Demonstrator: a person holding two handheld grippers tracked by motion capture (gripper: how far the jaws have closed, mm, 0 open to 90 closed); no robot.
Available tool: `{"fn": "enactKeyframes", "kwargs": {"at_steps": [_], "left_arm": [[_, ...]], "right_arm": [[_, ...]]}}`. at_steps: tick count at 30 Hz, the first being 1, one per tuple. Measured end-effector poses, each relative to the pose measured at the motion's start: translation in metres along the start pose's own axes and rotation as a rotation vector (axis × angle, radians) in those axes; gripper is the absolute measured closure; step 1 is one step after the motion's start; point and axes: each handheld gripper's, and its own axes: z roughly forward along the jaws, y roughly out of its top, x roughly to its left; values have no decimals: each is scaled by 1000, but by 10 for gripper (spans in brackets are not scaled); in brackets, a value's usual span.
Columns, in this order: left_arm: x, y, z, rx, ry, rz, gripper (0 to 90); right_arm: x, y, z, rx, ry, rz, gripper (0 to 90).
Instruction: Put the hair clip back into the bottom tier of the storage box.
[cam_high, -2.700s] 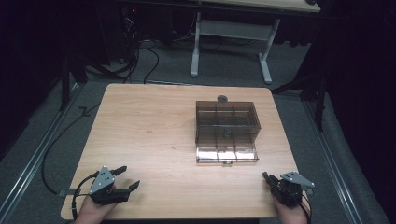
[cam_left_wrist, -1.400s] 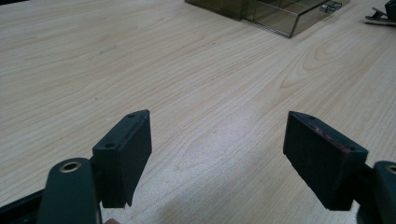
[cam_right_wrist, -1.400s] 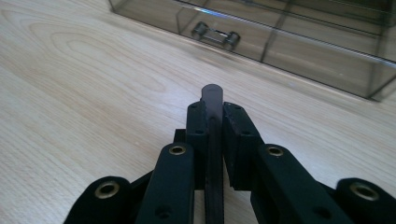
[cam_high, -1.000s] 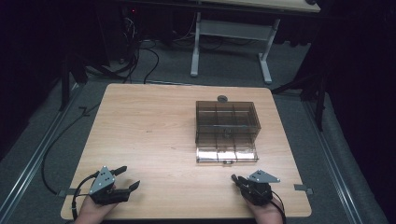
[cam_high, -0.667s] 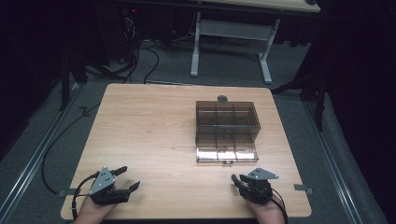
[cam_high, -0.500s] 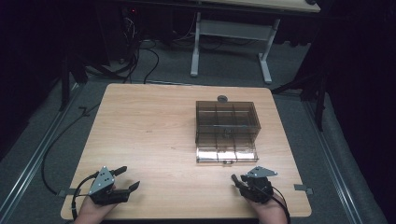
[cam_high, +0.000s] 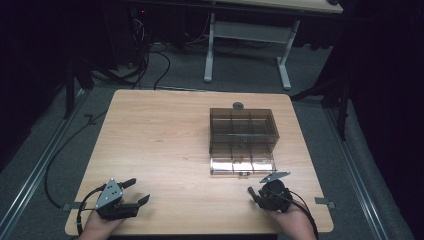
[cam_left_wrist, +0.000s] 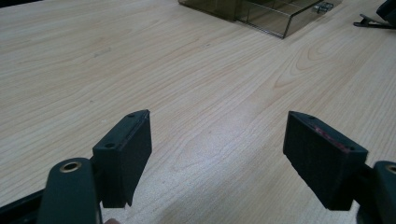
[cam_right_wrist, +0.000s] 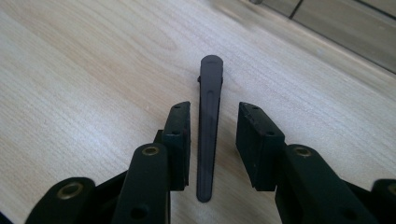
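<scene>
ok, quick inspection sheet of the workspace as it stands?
Surface: wooden table, bare wood, no spills seen.
Job's things: black hair clip lying flat on the table; tinted compartment box behind it.
Clutter: small round thing at the box's far edge, too small to identify.
Grippers: left gripper open, nothing between the jaws. right gripper jaws have just been closing, clip between them, pads not touching it.
Cables: left gripper's cable trails off the table's left edge; loose cables on the floor beyond.
Surroundings: white desk frame behind, dark room.
</scene>
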Motion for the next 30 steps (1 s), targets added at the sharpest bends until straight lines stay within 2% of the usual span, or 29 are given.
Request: {"fn": "enactKeyframes", "kwargs": {"at_steps": [3, 7, 9, 10, 11, 15, 17, 19, 20, 22, 30], "left_arm": [[0, 0, 0, 1, -1, 2, 241], [0, 0, 0, 1, -6, 2, 241], [0, 0, 0, 1, -7, 3, 241], [0, 0, 0, 1, -8, 3, 241], [0, 0, 0, 1, -9, 4, 241], [0, 0, 0, 1, -11, 5, 241], [0, 0, 0, 1, -11, 5, 241], [0, 0, 0, 2, -11, 5, 241], [0, 0, 0, 2, -12, 4, 241], [0, 0, 0, 2, -12, 4, 242], [0, 0, 0, 3, -13, 4, 242]], "right_arm": [[1, 3, 0, 27, 9, -7, 662], [3, 12, 0, 90, 11, -38, 659], [5, 15, -1, 118, 12, -21, 654], [4, 18, -1, 118, 15, -42, 653], [4, 20, -1, 126, 14, -31, 652], [5, 26, 0, 159, 1, -55, 651], [6, 28, 0, 177, 4, -47, 649], [6, 29, 2, 188, -1, -60, 648], [7, 31, 3, 210, -6, -76, 645], [7, 32, 4, 214, -6, -79, 644], [1, 43, 5, 283, 3, -69, 640]]}}
